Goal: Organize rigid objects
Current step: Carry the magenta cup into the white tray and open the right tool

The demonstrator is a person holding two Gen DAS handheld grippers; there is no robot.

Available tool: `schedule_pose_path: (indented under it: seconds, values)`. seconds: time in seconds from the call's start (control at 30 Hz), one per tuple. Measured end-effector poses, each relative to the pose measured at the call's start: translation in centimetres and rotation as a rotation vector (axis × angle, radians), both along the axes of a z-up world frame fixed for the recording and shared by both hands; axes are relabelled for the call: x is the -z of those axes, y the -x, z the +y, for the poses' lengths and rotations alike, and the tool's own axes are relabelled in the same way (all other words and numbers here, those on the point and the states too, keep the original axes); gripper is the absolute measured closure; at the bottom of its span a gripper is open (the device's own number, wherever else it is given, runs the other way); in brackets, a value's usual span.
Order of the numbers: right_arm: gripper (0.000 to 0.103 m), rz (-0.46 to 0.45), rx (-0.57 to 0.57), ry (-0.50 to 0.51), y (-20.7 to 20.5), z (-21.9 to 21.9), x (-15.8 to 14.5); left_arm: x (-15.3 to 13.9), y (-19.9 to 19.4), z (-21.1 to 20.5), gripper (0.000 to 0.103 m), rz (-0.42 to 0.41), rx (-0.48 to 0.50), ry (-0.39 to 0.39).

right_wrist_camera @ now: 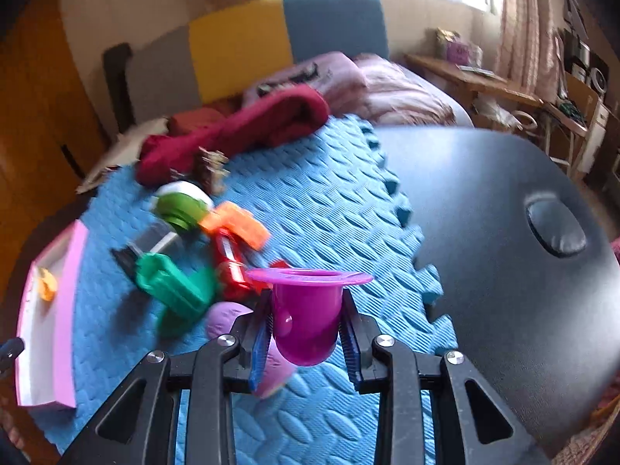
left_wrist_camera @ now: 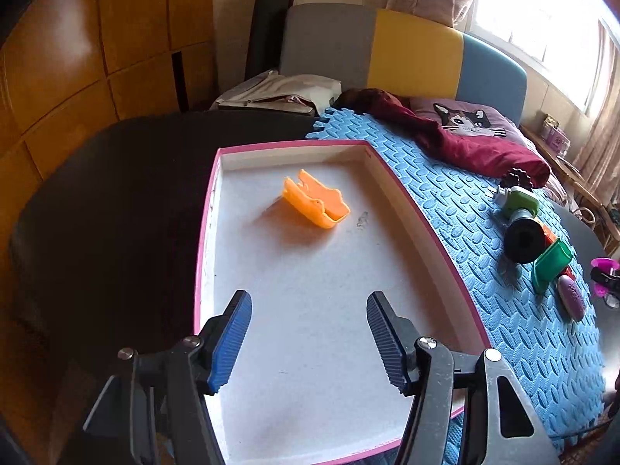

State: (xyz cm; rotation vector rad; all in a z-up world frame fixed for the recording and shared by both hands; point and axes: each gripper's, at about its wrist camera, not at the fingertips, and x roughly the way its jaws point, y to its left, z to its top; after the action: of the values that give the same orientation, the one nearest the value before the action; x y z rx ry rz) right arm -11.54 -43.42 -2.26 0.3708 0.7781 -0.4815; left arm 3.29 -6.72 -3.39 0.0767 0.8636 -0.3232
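Two grippers: left fingers (left_wrist_camera: pixel 248 321) apart, empty; right fingers (right_wrist_camera: pixel 260 343) clamp purple cup (right_wrist_camera: pixel 306 310); no legible writing.

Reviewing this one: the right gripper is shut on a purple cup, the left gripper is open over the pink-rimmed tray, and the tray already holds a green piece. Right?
Not quite. The piece in the pink-rimmed tray is orange, not green, as the left wrist view shows. The rest stands: the right gripper is shut on the purple cup, and the left gripper is open over the tray.

Upright magenta cup (right_wrist_camera: pixel 306 314), orange piece (left_wrist_camera: pixel 316 203) in tray (left_wrist_camera: pixel 209 201)
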Motion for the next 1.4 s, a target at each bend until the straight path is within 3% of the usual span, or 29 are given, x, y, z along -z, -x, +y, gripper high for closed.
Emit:
schedule_pose_path:
  seconds: [0.33, 0.87, 1.17, 1.4]
  values:
    - [0.071, -0.033, -0.133, 0.031, -1.2, 4.5, -1.2, -0.7, 0.0, 1.0, 0.04, -0.023, -0.008, 0.013]
    - [0.071, -0.064, -0.574, -0.04, -10.0, 19.8, -2.4, -0.9, -0.2, 3.3, 0.036, -0.027, -0.053, 0.04]
    - [0.071, 0.008, -0.715, -0.054, -14.8, 24.6, -0.8, -1.1, -0.9, 5.8, 0.036, -0.031, -0.119, 0.067]
    - [0.071, 0.134, -0.741, -0.03, -19.6, 26.9, 2.6, -0.6, -1.1, 6.5, 0.036, -0.019, -0.139, 0.066]
